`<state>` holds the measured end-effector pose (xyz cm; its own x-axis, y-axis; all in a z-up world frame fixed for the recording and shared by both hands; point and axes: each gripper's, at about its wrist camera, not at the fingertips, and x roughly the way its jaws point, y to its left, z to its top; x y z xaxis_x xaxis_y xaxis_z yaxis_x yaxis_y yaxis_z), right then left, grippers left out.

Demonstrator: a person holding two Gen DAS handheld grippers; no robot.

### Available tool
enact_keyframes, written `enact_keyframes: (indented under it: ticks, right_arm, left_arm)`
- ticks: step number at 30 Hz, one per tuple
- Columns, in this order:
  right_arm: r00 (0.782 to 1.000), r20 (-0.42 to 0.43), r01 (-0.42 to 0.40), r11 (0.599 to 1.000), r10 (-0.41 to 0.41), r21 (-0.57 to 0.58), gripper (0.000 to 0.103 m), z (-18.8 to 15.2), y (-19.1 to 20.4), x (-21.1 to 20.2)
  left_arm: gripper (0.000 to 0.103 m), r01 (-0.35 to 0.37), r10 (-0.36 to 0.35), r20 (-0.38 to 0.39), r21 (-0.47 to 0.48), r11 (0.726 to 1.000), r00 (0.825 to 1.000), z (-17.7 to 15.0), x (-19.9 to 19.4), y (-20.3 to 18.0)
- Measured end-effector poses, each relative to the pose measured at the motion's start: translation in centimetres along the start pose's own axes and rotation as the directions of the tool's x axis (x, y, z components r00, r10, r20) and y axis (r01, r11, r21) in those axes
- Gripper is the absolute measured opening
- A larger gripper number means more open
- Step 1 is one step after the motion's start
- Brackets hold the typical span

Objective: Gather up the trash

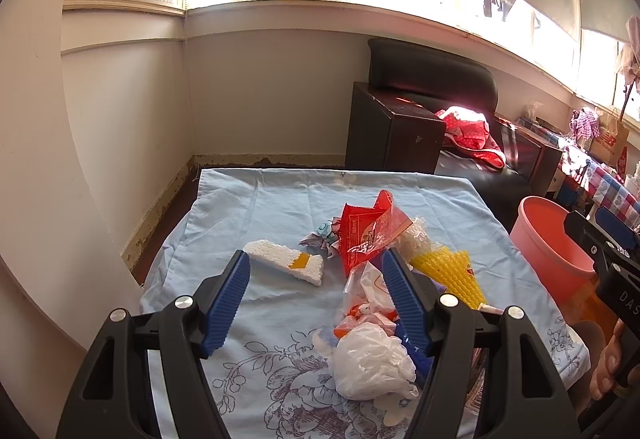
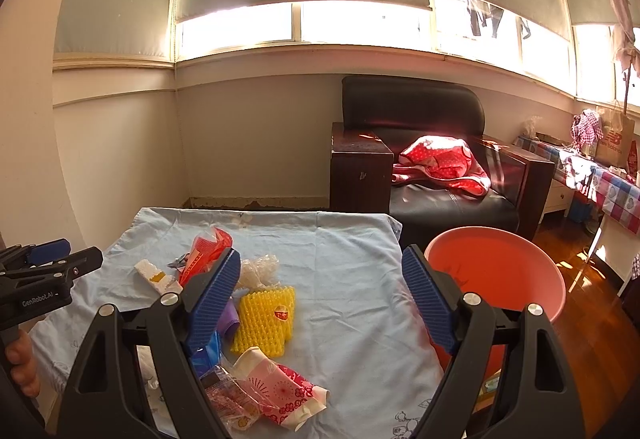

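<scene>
Trash, loose pile on the light blue tablecloth [image 1: 272,199]: red wrapper [image 1: 370,229], white foam wedge [image 1: 286,263] with a yellow patch, yellow mesh sleeve [image 2: 266,315], crumpled white plastic bag [image 1: 370,365], pink flowered paper cup [image 2: 286,387] (flattened, on its side). Left gripper [image 1: 316,271]: released, jaws wide, hanging over the pile, nothing pinched. Right gripper [image 2: 320,279]: released, jaws wide over bare cloth, empty. Pink bucket [image 2: 496,271]: beside the table's right edge. Black armchair [image 2: 416,143]: behind, red dotted cloth [image 2: 440,163] on its seat.
</scene>
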<state>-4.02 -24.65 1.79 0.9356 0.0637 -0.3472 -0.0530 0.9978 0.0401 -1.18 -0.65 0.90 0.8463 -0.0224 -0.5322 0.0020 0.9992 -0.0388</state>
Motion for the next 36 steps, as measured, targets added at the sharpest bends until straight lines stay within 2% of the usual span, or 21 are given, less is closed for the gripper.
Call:
enact_keyframes:
  ticks: [36]
  right_arm:
    - [1.0,-0.021,-0.006,1.0,0.006,0.013,0.083,-0.79,-0.33,0.5]
  left_arm:
    - [0.068,0.022,-0.022,0.001,0.001,1.0,1.0,-0.63,0.36,-0.77]
